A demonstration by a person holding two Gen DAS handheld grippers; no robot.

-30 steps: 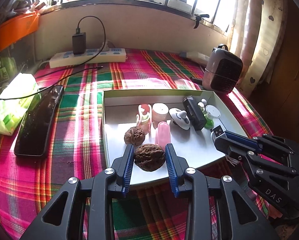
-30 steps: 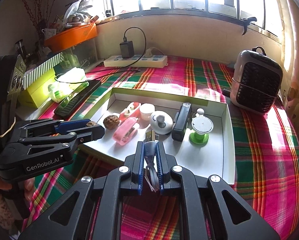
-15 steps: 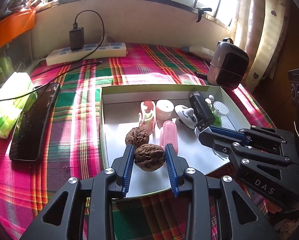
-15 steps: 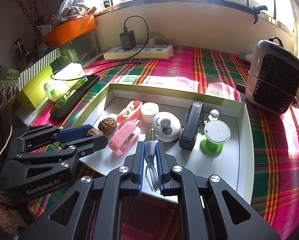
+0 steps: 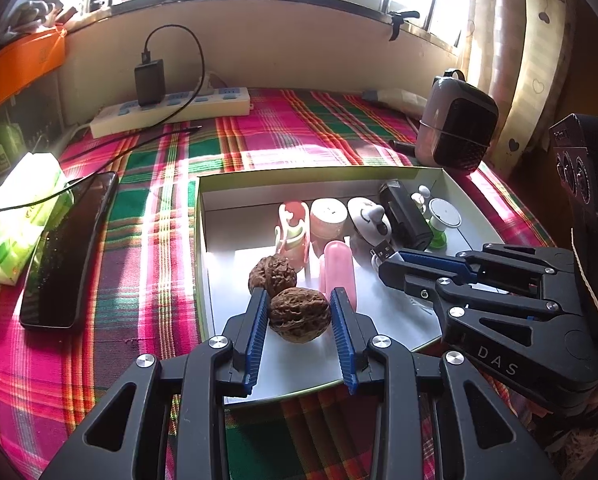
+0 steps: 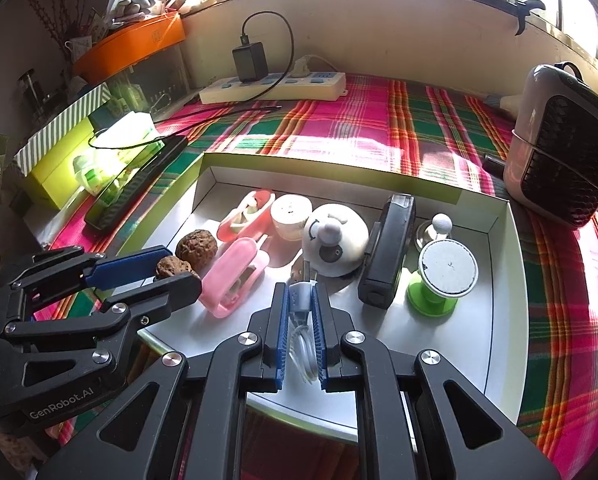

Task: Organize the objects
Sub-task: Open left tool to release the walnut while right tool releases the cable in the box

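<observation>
My left gripper (image 5: 299, 300) is shut on a brown walnut (image 5: 297, 314) just above the near left part of the white box tray (image 5: 319, 172). A second walnut (image 5: 273, 274) lies in the tray right behind it. My right gripper (image 6: 301, 300) is shut on a white USB cable (image 6: 301, 298), its metal plug pointing at the white round toy (image 6: 335, 240). In the right wrist view, the left gripper (image 6: 175, 270) and its walnut (image 6: 175, 267) sit at the tray's left edge. In the left wrist view, the right gripper (image 5: 387, 266) reaches in from the right.
The tray also holds a pink case (image 6: 235, 276), a pink dispenser (image 6: 247, 216), a round pink box (image 6: 291, 212), a black device (image 6: 387, 256) and a green stand (image 6: 439, 276). On the plaid cloth are a phone (image 5: 67, 252), a power strip (image 5: 171, 112) and a small heater (image 5: 455, 128).
The right gripper has come forward and lower over the tray with the cable, closer to the white toy. The left gripper has kept its place with the walnut.
</observation>
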